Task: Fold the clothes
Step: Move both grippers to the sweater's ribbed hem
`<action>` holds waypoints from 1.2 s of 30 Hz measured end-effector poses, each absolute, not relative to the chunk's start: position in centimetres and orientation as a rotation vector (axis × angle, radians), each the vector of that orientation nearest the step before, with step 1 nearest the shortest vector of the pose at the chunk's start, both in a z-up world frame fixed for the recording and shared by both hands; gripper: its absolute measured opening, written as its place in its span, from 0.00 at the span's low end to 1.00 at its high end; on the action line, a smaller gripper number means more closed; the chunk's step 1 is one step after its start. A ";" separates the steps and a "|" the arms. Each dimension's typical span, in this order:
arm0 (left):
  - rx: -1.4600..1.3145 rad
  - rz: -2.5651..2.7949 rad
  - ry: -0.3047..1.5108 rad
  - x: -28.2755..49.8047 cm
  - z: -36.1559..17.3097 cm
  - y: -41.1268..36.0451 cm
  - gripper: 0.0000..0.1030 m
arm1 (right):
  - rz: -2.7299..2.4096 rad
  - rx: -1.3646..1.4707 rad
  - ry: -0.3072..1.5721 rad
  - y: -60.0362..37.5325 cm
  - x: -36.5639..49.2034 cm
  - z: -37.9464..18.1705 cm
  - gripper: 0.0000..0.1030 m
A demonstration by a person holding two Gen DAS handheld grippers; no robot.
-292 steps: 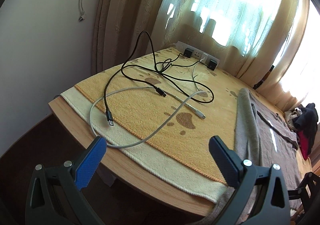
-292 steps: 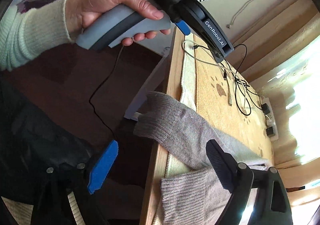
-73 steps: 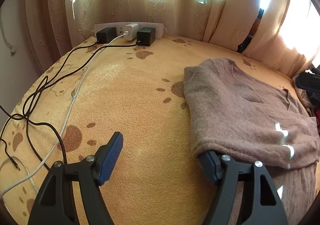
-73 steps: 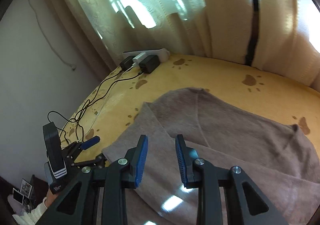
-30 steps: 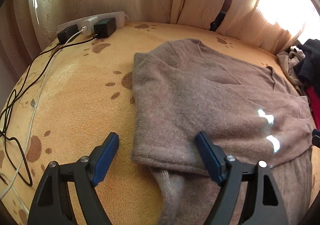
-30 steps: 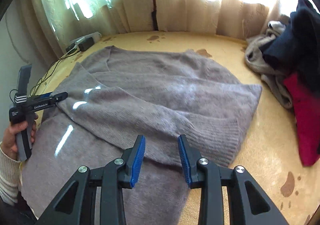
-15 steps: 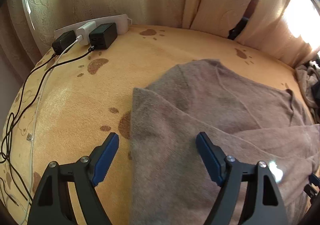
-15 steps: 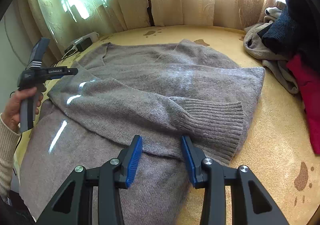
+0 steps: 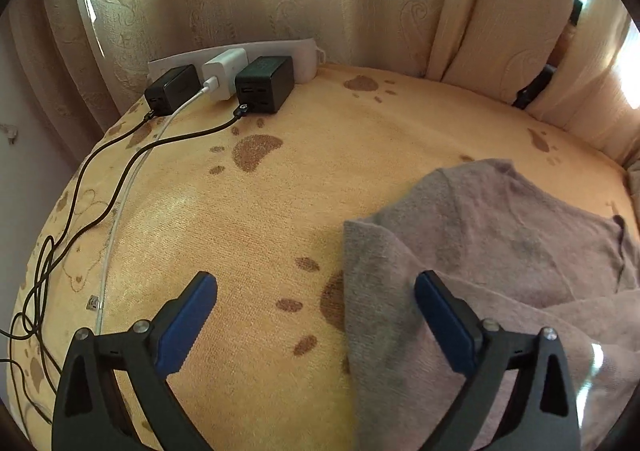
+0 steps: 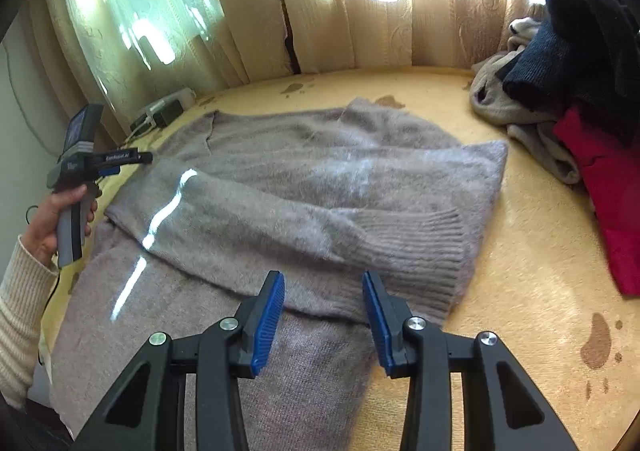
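Across the middle of the paw-print blanket [image 10: 532,251] lies the grey sweater [image 10: 304,179], its body spread flat with one sleeve [image 10: 404,239] folded over the front, the ribbed cuff ending near the blanket's right-hand edge. Beyond that edge of the sweater sits a pile of clothes [image 10: 580,63], dark, grey and red. At the far left corner, under the curtain, a power strip [image 9: 236,59] carries three chargers, their cables trailing down the left edge.

The left gripper [image 9: 316,315] has its jaws opening wide, one finger over bare blanket and the other over the sweater's left fold, nothing pinched. The right gripper [image 10: 324,315] stands part-open above the sleeve's lower edge, gripping nothing.

Judged from here, each gripper should take a corner of the folded side and carry it across evenly, keeping the sleeve flat.

Compared with a second ago, the left camera shows more bare blanket and less sweater.
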State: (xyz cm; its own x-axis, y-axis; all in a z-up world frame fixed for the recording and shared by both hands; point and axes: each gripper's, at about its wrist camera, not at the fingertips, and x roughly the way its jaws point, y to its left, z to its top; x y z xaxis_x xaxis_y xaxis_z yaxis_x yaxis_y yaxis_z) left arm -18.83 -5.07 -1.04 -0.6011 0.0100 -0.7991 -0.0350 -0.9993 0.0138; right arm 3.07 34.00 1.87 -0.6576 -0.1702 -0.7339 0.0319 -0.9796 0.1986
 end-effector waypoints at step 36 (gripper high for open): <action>-1.280 2.386 -0.040 1.7 0.7 -8.9 1.00 | -2.609 1.177 -0.434 35.9 17.4 1.9 0.42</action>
